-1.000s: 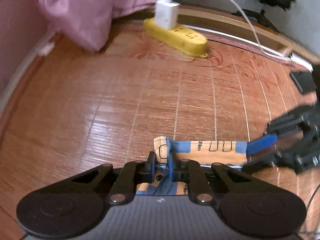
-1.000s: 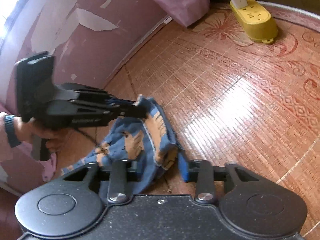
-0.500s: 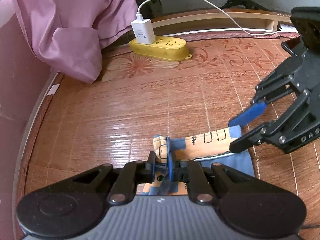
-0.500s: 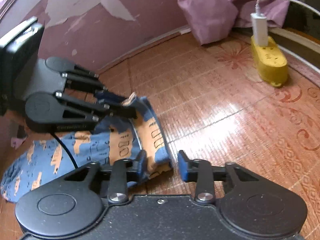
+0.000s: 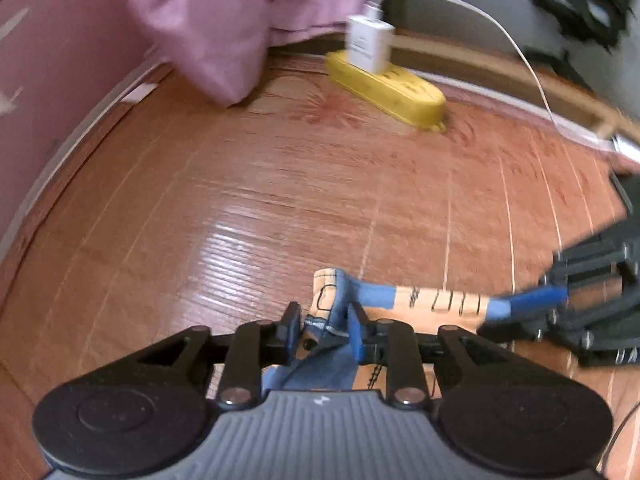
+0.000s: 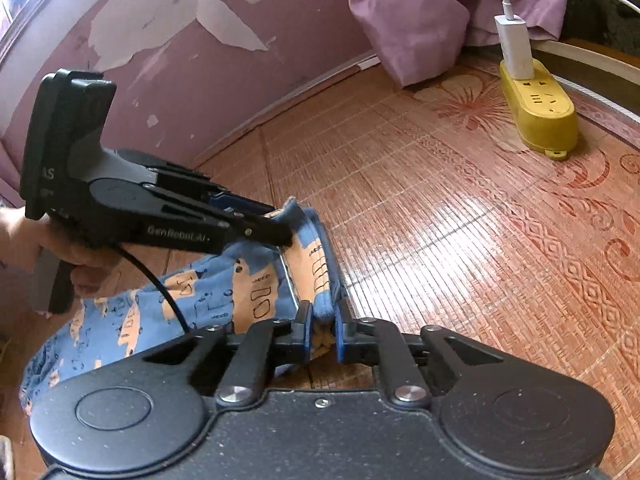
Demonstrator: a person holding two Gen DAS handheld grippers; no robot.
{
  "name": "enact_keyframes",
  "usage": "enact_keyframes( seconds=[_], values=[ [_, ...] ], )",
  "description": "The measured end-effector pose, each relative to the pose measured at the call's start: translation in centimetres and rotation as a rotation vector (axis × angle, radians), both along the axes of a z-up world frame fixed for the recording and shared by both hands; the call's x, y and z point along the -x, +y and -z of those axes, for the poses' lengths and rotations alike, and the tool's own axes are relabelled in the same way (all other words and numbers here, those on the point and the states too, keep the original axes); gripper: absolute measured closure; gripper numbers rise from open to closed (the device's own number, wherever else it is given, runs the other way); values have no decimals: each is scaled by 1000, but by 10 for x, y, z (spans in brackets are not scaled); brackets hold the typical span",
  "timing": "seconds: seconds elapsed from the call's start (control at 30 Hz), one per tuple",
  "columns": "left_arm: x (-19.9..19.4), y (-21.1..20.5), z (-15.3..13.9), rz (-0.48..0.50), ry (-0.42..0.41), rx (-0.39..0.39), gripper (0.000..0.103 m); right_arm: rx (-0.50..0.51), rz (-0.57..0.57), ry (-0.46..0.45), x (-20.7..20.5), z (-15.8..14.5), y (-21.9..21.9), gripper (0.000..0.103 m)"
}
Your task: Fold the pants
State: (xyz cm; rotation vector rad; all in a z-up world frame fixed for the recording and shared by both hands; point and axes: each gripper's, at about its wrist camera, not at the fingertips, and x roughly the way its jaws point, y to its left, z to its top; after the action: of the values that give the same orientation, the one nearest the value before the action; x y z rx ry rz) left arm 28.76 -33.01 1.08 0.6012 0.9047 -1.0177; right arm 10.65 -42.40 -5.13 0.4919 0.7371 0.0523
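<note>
- Left gripper: clamped on one corner of the pants, cloth bunched between the two fingers; corner held above the mat.
- Seen from right wrist view: left gripper at 9 o'clock, held by a hand, fingers closed onto the top hem of the pants.
- Right gripper: closed on the other hem corner, blue-and-orange cloth pinched between the pads. Same gripper enters left wrist view at 3 o'clock, blurred.
- Hem stretched between the two grips; rest of the garment trailing down toward 8 o'clock onto the mat.
- Progress, judged: early. Both corners secured and lifted; no finished fold visible. Remaining: laying flat, folding over, smoothing.
- Whether the cloth is already doubled once: cannot tell, lower part crumpled.
- Count: pants 1; grippers 2; hand visible 1.
- Count, surroundings: yellow power strip 1, at 1 o'clock; white charger 1, plugged into it; pink cloth 1, at 12 o'clock, near the wall.
</note>
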Motion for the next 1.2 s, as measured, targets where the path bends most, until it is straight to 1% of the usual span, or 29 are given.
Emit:
enact_keyframes(
  seconds=[0.03, 0.07, 0.1, 0.13, 0.2, 0.3, 0.37, 0.4, 0.5, 0.6, 0.63, 0.7, 0.77, 0.83, 0.93, 0.97, 1.07, 1.13, 1.2],
  values=[
    [-1, 4, -2, -28, 1, 22, 65, -14, 9, 0, 0, 0, -1, 91],
    [-1, 10, -6, -66, -2, 47, 52, -32, 20, 4, 1, 1, -3, 91],
    [0, 18, -10, -116, -2, 77, 43, -55, 37, 8, 1, 2, -5, 91],
    [0, 28, -14, -169, 5, 109, 41, -70, 47, 10, 2, 2, -5, 91],
    [-2, 54, -20, -280, 87, 175, 38, -88, 70, 11, 3, 2, -6, 91],
    [-9, 104, -17, -450, 305, 295, 36, -130, 107, 9, 4, 1, -5, 91],
    [-11, 142, -9, -539, 441, 403, 35, -167, 141, 11, 4, 0, -5, 91],
    [-9, 156, -4, -563, 478, 443, 35, -179, 159, 8, 3, -1, -4, 92],
    [-1, 191, 11, -602, 526, 530, 33, -205, 211, -12, 2, -10, 0, 92],
    [3, 220, 23, -643, 588, 618, 32, -193, 226, -35, -1, -22, 13, 93],
    [3, 229, 27, -657, 621, 656, 32, -172, 211, -44, -4, -27, 21, 93],
    [3, 246, 33, -672, 685, 728, 30, -95, 160, -73, -8, -38, 40, 93],
    [2, 258, 32, -660, 705, 768, 28, 12, 79, -113, -12, -50, 65, 93],
    [-1, 268, 28, -631, 706, 796, 26, 131, -25, -145, -14, -60, 96, 93],
    [-5, 280, 23, -601, 730, 838, 22, 312, -190, -178, -12, -64, 147, 93],
    [-7, 282, 23, -591, 741, 845, 21, 359, -232, -185, -10, -63, 162, 93],
    [-9, 282, 27, -573, 775, 845, 19, 434, -344, -184, -3, -54, 196, 93],
    [-6, 283, 35, -579, 798, 824, 19, 479, -395, -171, 1, -45, 213, 93],
    [-3, 280, 46, -595, 821, 790, 19, 493, -419, -153, 4, -35, 222, 94]
  ],
)
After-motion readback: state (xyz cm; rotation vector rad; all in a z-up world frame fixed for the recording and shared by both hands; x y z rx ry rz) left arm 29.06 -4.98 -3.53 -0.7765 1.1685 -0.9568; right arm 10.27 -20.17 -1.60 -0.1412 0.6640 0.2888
